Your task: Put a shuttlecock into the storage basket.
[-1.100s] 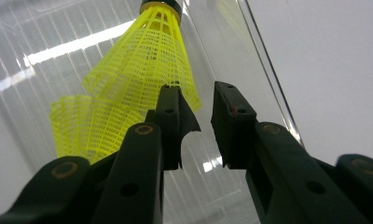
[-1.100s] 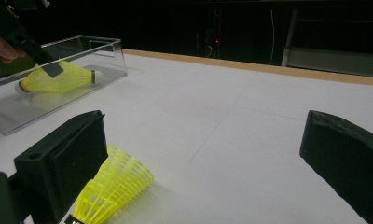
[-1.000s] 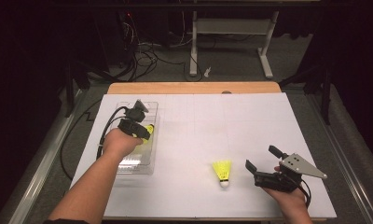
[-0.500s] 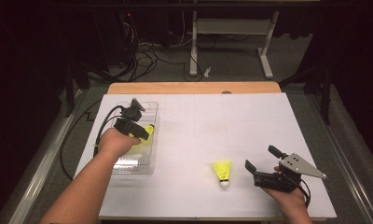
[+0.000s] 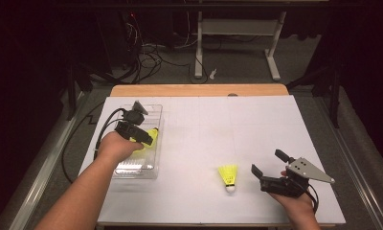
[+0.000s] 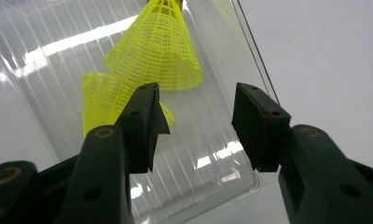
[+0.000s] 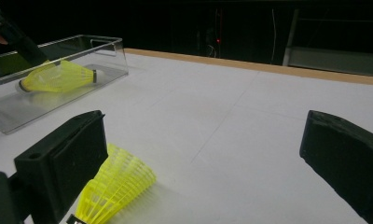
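the left gripper (image 5: 140,136) hangs over the clear plastic tray (image 5: 151,170) at about nine o'clock on the white table (image 5: 218,124); its jaws have just been opening and now stand apart, released, with nothing pressed between them. in the left gripper view the two nested yellow shuttlecocks (image 6: 152,65) lie on the tray's ribbed floor just beyond the jaw tips, the lower one partly hidden behind the left-hand jaw and the upper one cut off at the top edge, so its cork end cannot be made out. from above, the hand and gripper body cover most of them, leaving a sliver of yellow at the tray's right wall. in the right gripper view they show side-on through the tray's clear wall. toward five o'clock a loose shuttlecock (image 5: 228,177) lies on its side on the bare table, cork end toward the person. just right of it, the right gripper (image 5: 271,167) rests low on the table with its jaws wide apart, gripping nothing; in the right gripper view this shuttlecock sits beside the left-hand jaw, half hidden behind it and cut by the bottom edge. beyond the table's far wooden edge (image 5: 199,90), at twelve o'clock, cables and desk legs (image 5: 199,52) fade into darkness, hard to read.
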Motion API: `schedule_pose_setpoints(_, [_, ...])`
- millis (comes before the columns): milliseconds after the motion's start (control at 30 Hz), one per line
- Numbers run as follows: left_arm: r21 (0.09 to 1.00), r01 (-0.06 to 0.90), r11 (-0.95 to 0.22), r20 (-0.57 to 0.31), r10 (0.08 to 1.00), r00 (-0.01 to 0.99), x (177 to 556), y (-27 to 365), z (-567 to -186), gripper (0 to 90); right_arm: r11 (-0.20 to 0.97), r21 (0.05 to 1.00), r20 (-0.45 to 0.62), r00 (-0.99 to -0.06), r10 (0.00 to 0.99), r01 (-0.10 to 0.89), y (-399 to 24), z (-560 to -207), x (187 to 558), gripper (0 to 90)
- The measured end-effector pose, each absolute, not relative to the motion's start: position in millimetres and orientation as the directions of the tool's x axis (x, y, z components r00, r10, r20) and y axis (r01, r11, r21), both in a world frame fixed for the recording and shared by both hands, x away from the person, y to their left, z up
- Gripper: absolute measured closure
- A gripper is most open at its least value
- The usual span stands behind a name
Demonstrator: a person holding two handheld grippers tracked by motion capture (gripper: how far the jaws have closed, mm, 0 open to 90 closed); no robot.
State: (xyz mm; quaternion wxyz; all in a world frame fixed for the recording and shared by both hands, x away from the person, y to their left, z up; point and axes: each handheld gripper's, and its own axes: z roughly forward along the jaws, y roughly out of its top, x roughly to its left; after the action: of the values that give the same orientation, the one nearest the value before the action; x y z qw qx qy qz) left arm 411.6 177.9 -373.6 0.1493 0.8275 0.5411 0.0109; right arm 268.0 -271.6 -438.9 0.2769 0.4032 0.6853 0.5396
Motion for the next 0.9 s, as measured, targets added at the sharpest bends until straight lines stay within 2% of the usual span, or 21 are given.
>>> schedule_pose_setpoints(367, [0.260,0.887,-0.383,-0.116,0.899,0.422,404.5,174.0,-365.7,41.8,0.097,0.962,0.053,-0.522,0.851,0.255,-270.7,-439.2,268.1,1.4])
schedule_pose_setpoints(533, [0.260,0.881,-0.397,-0.132,0.889,0.439,401.4,169.2,-361.7,39.7,0.096,0.962,0.054,-0.523,0.851,0.254,-270.5,-439.1,268.1,1.4])
schedule_pose_setpoints(733, [0.271,0.876,-0.399,-0.137,0.884,0.446,397.3,164.6,-353.5,30.1,0.099,0.963,0.050,-0.524,0.850,0.252,-270.5,-439.2,268.4,1.4])
schedule_pose_setpoints(900, [0.279,0.872,-0.402,-0.124,0.885,0.448,393.9,160.7,-351.0,18.5,0.100,0.963,0.049,-0.525,0.850,0.251,-270.5,-439.2,268.4,1.4])
